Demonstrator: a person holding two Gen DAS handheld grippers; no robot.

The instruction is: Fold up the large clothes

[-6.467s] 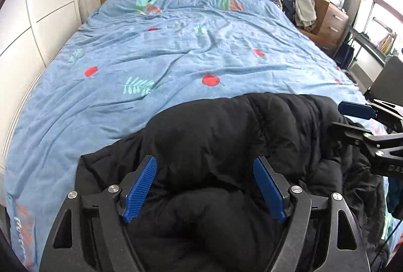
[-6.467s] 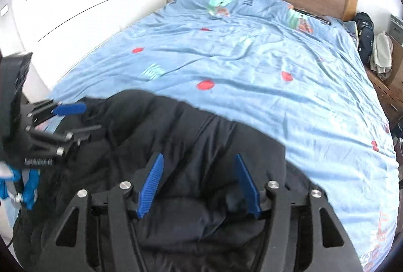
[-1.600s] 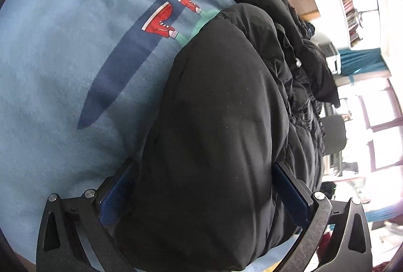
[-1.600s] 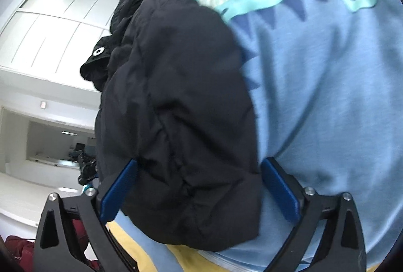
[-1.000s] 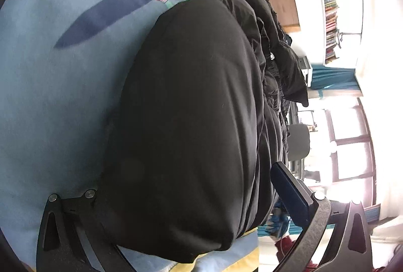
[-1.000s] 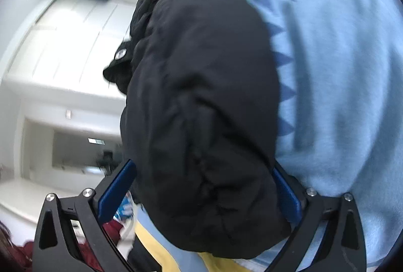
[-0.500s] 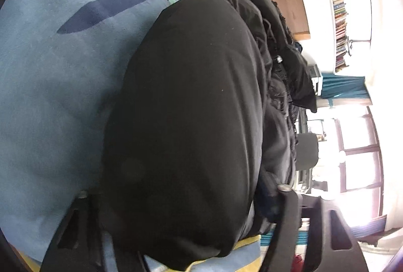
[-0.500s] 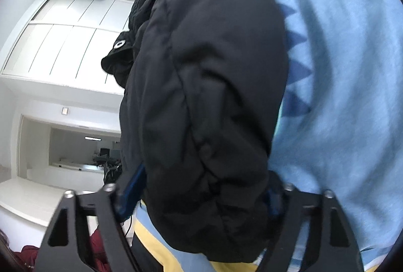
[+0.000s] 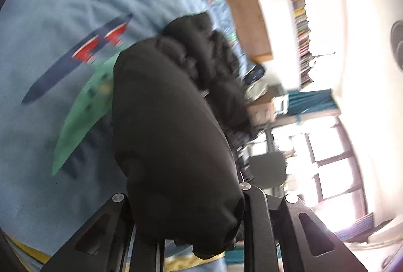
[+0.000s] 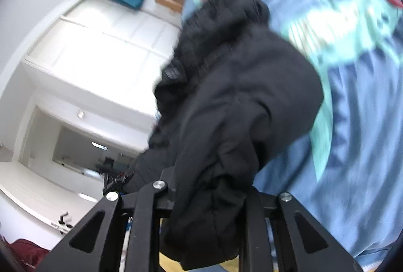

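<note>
The left gripper [image 9: 187, 219] is closing its jaws on a thick fold of the black padded jacket [image 9: 171, 121], the fabric bulging out between and over the finger frames so that the pads themselves are hidden. The right gripper [image 10: 209, 199] is pressed together on another bunched edge of the same jacket [image 10: 239, 95], with cloth pinched between its arms and spilling below them. The jacket is matte black, puffy and quilted, with soft rounded folds; in the right wrist view a small dark patch or tag shows on its far left fold, and its farther part is crumpled into a heap. It hangs from both grippers above the bed [image 9: 37, 121], near the bed's foot edge, where a yellow strip of the bedding [image 9: 35, 257] shows below the blue cover. The cover is light blue, wrinkled, printed with a green shape, a dark blue stripe and red marks beside the jacket. Beyond the jacket the blue surface runs clear up to the wooden headboard [image 9: 246, 15]. In the left wrist view, past the bed's side edge, stand a shelf of books [image 9: 302, 20] on the wall, a teal curtain [image 9: 309, 100], bright windows [image 9: 332, 161] and a dark chair [image 9: 267, 168]. In the right wrist view the other side of the bed is bordered by white cupboard doors [image 10: 100, 50] and an open doorway [image 10: 75, 146]. Both views are motion-blurred.
</note>
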